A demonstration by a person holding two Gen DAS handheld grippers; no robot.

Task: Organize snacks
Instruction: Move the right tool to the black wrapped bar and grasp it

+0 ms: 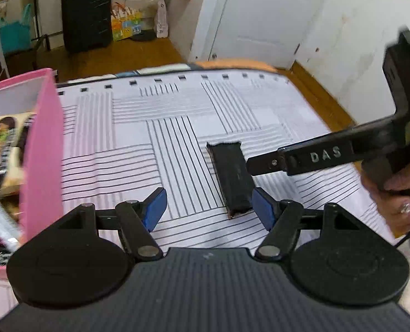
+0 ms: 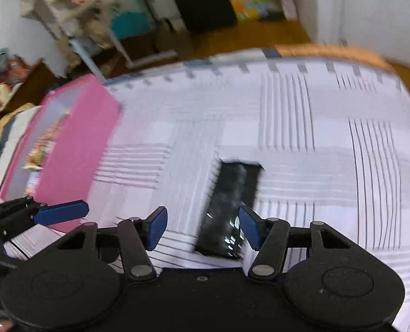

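Right wrist view, black snack bar (image 2: 232, 204) beside right fingers (image 2: 247, 227)

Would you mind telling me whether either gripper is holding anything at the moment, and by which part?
Nothing is held. The left gripper and the right gripper both have open jaws above the black snack bar, which lies flat on the striped cloth.

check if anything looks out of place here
One dark snack bar lies alone on the striped sheet, while other snacks already sit in the pink box at the left. Nothing looks spilled or torn; the right wrist view is too blurred for detail.
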